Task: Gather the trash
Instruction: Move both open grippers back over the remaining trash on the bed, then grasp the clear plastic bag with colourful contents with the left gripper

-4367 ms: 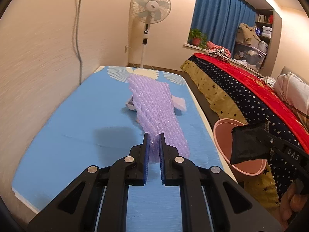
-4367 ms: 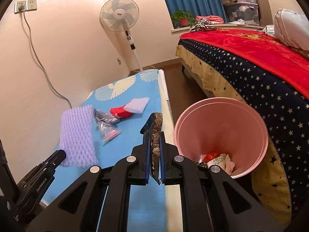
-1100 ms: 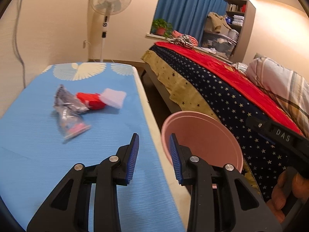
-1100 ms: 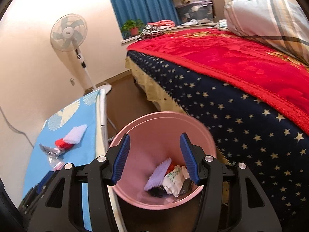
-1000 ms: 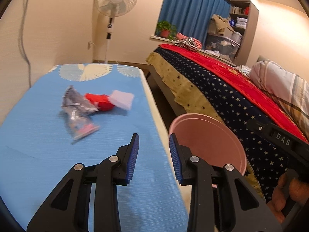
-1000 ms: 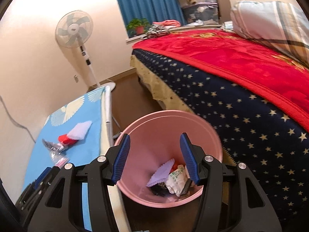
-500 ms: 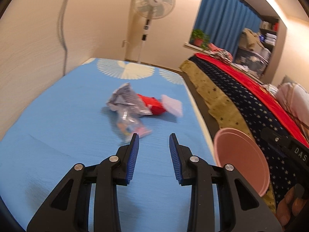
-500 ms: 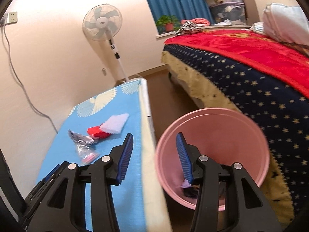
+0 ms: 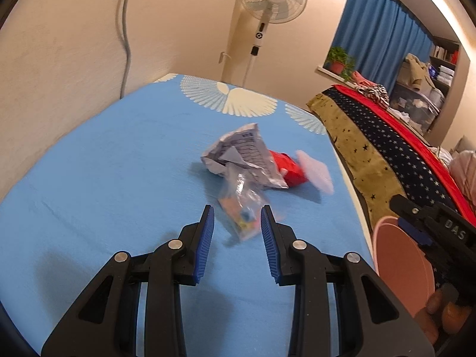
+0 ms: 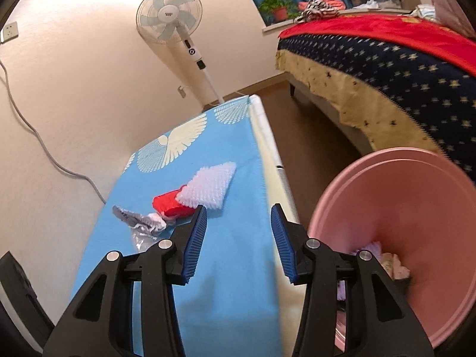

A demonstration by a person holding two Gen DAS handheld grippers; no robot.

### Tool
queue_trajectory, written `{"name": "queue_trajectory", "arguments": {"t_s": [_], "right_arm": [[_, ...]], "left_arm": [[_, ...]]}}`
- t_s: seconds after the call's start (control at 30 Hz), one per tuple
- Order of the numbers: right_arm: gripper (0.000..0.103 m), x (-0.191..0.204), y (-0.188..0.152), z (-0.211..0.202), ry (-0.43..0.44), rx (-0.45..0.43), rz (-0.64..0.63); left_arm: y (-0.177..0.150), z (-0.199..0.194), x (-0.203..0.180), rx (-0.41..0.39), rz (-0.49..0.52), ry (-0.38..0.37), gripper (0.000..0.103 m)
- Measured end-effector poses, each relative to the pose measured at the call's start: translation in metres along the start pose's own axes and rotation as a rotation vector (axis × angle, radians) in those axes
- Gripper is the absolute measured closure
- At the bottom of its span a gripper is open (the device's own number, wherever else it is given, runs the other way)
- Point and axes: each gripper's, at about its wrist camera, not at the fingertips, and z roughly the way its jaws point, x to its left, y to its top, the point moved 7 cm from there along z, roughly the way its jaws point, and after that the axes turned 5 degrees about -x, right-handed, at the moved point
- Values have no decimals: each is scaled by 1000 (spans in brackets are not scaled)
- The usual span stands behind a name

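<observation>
On the blue tablecloth (image 9: 98,178) a crumpled silver wrapper (image 9: 244,157), clear plastic bag (image 9: 242,205), red packet (image 10: 171,203) and purple foam piece (image 10: 212,186) lie clustered. The left gripper (image 9: 236,233) hovers parted and empty before the bag; the right gripper (image 10: 238,238), empty, has narrowed slightly beside the pink bin (image 10: 416,208).

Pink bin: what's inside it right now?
Inside the pink bin, purple foam and crumpled pale wrappers show at the bottom; the right gripper covers the rest.
</observation>
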Motion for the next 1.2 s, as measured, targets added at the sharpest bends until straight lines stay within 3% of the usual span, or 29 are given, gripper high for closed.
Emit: {"name": "queue_trajectory", "arguments": {"t_s": [0.17, 0.6, 0.7, 0.77, 0.87, 0.93, 1.2], "right_arm": [[55, 9, 0, 34, 25, 36, 7], [52, 20, -5, 104, 76, 147, 66], [71, 23, -7, 108, 99, 157, 60], [81, 27, -8, 107, 117, 163, 48], [98, 32, -11, 106, 140, 177, 32], [103, 33, -11, 102, 141, 172, 18], [103, 36, -13, 77, 123, 147, -42]], "left_arm": [[-1, 16, 4, 34, -8, 1, 65], [-1, 41, -1, 99, -9, -38, 64], [-2, 45, -1, 116, -15, -45, 65], [-4, 45, -3, 123, -13, -57, 80], [-4, 44, -8, 122, 8, -70, 87], [-4, 42, -9, 122, 11, -69, 89], [-4, 31, -4, 112, 24, -46, 90]]}}
